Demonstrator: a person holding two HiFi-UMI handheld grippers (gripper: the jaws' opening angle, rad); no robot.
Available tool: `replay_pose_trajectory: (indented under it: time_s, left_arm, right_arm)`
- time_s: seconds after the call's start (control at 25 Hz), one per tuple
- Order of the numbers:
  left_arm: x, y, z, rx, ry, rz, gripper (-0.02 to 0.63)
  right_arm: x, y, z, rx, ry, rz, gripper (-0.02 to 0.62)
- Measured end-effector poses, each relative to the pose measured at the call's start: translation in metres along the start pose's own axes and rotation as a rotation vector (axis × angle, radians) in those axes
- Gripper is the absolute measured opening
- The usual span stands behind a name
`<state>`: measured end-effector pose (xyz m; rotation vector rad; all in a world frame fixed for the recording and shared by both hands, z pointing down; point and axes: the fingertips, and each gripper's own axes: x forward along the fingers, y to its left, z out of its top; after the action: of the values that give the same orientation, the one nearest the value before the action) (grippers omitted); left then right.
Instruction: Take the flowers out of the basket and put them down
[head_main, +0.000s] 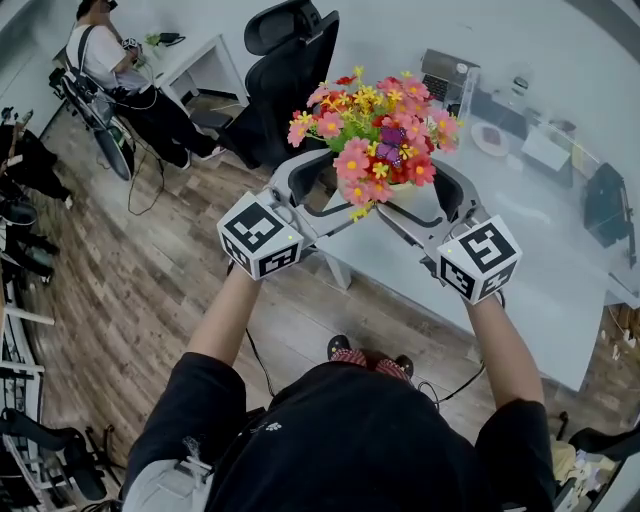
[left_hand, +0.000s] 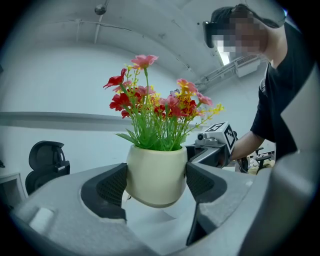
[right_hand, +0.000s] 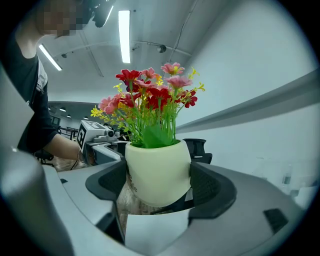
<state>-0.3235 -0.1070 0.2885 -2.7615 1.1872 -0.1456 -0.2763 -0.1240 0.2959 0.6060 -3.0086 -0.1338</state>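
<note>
The flowers (head_main: 372, 130) (in a cream pot (left_hand: 156, 170)) hang in the air. The left gripper (left_hand: 156, 184) and the right gripper (right_hand: 158, 181) each clamp the pot above the white table (head_main: 540, 270); a black chair (head_main: 290, 70) stands beyond.

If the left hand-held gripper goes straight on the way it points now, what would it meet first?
The left hand-held gripper would meet the cream round flower pot first; its jaws are already shut on it. Beyond, probably the right hand-held gripper, facing it.
</note>
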Motion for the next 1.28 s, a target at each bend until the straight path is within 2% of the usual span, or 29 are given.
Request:
replay_pose_trajectory:
  time_s: [0.32, 0.52, 1.28]
  left_arm:
    - [-0.017, 0.017, -0.01, -0.01, 0.006, -0.033, 0.377]
    - [-0.011, 0.022, -0.022, 0.008, 0.02, -0.065, 0.376]
    - [-0.01, 0.04, -0.042, -0.006, 0.004, -0.173, 0.377]
  right_arm:
    - [0.023, 0.011, -0.004, 0.0, 0.029, -0.034, 0.411]
    - [0.027, 0.007, -0.016, 0.013, 0.043, -0.066, 0.411]
    - [0.044, 0.005, -0.033, 0.038, 0.06, -0.171, 0.41]
